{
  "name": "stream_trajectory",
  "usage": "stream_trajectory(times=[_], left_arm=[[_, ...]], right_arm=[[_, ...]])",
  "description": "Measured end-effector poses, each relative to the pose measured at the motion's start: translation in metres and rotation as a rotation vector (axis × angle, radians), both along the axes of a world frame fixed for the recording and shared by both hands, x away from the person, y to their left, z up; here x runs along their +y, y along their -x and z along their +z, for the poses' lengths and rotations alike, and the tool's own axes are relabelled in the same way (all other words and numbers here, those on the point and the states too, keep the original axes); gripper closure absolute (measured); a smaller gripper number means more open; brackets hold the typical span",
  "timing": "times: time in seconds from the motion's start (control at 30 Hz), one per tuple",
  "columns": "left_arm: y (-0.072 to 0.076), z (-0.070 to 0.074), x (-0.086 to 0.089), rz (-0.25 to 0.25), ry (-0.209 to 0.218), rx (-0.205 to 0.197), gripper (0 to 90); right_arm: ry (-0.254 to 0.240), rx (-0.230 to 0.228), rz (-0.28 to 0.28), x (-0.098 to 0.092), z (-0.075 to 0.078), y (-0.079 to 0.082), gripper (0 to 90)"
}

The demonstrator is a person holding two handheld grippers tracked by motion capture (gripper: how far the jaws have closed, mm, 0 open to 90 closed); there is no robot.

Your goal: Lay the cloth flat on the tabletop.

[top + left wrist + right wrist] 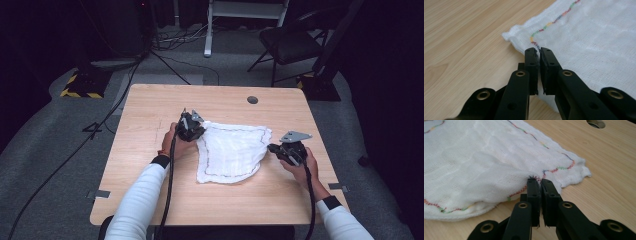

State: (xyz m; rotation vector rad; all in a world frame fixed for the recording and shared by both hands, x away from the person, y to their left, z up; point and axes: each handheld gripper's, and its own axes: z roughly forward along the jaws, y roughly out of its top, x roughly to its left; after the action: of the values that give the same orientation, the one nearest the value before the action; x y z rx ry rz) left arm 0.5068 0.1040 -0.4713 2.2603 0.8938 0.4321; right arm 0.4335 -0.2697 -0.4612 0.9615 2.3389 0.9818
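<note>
White gauzy cloth (231, 151) w/ multicolour zigzag stitching along its hem is lying near the centre of the wooden table (150, 185), rumpled, and I'm gripping it from both sides. My left gripper (196, 129) is sitting at the cloth's far-left corner; in the left gripper view its jaws are pressed nearly together w/ a thin bit of the hem (539, 51) pinched between the tips, just below the corner where the stitch line turns. Jaws are all but closed, only the fabric's thickness btwn them. My right gripper (272, 148) is holding the opposite side, at the cloth's right edge. In the right gripper view (537, 182) the jaws are likewise squeezed onto the stitched hem, and the fabric is bunching up into a raised fold to one side of the tips, while the cloth's corner (584, 171) is lying flat on the wood just past them. Both my hands are resting low by the tabletop, left hand (175, 142) on the cloth's left, right hand (302, 167) on its right. Round cable hole (252, 99) is sitting in the tabletop beyond the cloth, well apart from it.
</note>
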Motion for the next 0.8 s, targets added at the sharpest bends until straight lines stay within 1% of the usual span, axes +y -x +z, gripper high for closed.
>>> stream_trajectory(times=[0.03,0.07,0.1,0.13,0.17,0.2,0.23,0.27,0.3,0.33,0.37,0.4,0.43,0.47,0.5,0.53,0.57,0.6,0.63,0.67,0.7,0.73,0.77,0.8], left_arm=[[0.0,-0.001,0.002,0.017,-0.017,-0.011,82.8],[0.001,-0.003,0.004,0.02,-0.019,-0.024,80.6],[0.003,-0.003,0.005,0.014,-0.004,-0.027,76.1],[0.006,-0.003,0.005,0.025,0.006,-0.033,69.4],[0.007,-0.003,0.005,0.021,0.011,-0.03,67.9],[0.01,-0.002,0.005,0.003,0.02,-0.026,61.2],[0.015,-0.001,0.004,-0.005,0.029,-0.035,61.2],[0.02,0.001,0.002,-0.014,0.035,-0.044,56.3],[0.026,0.002,-0.001,-0.031,0.035,-0.047,50.9],[0.031,0.003,-0.004,-0.046,0.04,-0.041,46.8],[0.035,0.003,-0.005,-0.06,0.043,-0.029,38.6],[0.04,0.002,-0.008,-0.072,0.05,-0.01,38.6],[0.046,0.002,-0.011,-0.091,0.05,0.009,34.9],[0.05,0.001,-0.012,-0.102,0.049,0.015,32.3],[0.055,0.001,-0.013,-0.118,0.049,0.025,32.1],[0.06,0.0,-0.014,-0.131,0.058,0.031,31.3],[0.065,0.0,-0.015,-0.15,0.061,0.044,30.6],[0.069,-0.001,-0.016,-0.166,0.056,0.048,30.7],[0.074,-0.002,-0.017,-0.18,0.048,0.053,30.7],[0.077,-0.003,-0.017,-0.191,0.05,0.059,30.6],[0.08,-0.004,-0.016,-0.208,0.059,0.068,30.6],[0.083,-0.004,-0.016,-0.216,0.06,0.075,30.6],[0.087,-0.004,-0.016,-0.225,0.06,0.079,30.6],[0.091,-0.004,-0.016,-0.239,0.064,0.08,30.7]], right_arm=[[-0.001,-0.002,-0.01,0.004,0.0,-0.003,82.3],[-0.003,-0.006,-0.021,0.007,-0.001,-0.006,81.9],[-0.004,-0.01,-0.017,0.011,-0.001,-0.008,81.0],[-0.006,-0.023,-0.017,0.014,-0.001,-0.009,79.1],[0.001,-0.032,-0.02,0.018,-0.001,-0.008,74.9],[0.014,-0.026,-0.012,0.02,0.001,-0.004,69.3],[0.014,-0.026,-0.012,0.02,0.001,-0.004,69.3],[0.018,-0.018,-0.008,0.019,0.002,-0.002,67.6],[0.01,-0.013,-0.008,0.018,0.003,0.0,65.7],[-0.005,-0.013,-0.002,0.015,0.005,0.003,63.4],[-0.031,-0.015,0.026,0.011,0.007,0.007,59.6],[-0.031,-0.015,0.026,0.011,0.007,0.007,59.6],[-0.039,-0.005,0.042,0.01,0.007,0.01,58.0],[-0.029,0.005,0.056,0.011,0.005,0.013,57.7],[-0.014,0.006,0.064,0.012,0.004,0.015,56.9],[-0.005,0.008,0.079,0.013,0.002,0.018,56.9],[-0.008,0.018,0.099,0.015,0.0,0.02,56.9],[-0.011,0.026,0.12,0.017,-0.001,0.022,57.5],[0.007,0.023,0.131,0.02,-0.003,0.023,59.2],[0.019,0.018,0.142,0.023,-0.002,0.024,61.4],[0.011,0.017,0.152,0.024,-0.001,0.026,64.8],[-0.018,0.023,0.189,0.025,0.0,0.029,70.5],[-0.018,0.023,0.189,0.025,0.0,0.029,70.5],[-0.014,0.038,0.225,0.027,-0.001,0.033,76.0]])
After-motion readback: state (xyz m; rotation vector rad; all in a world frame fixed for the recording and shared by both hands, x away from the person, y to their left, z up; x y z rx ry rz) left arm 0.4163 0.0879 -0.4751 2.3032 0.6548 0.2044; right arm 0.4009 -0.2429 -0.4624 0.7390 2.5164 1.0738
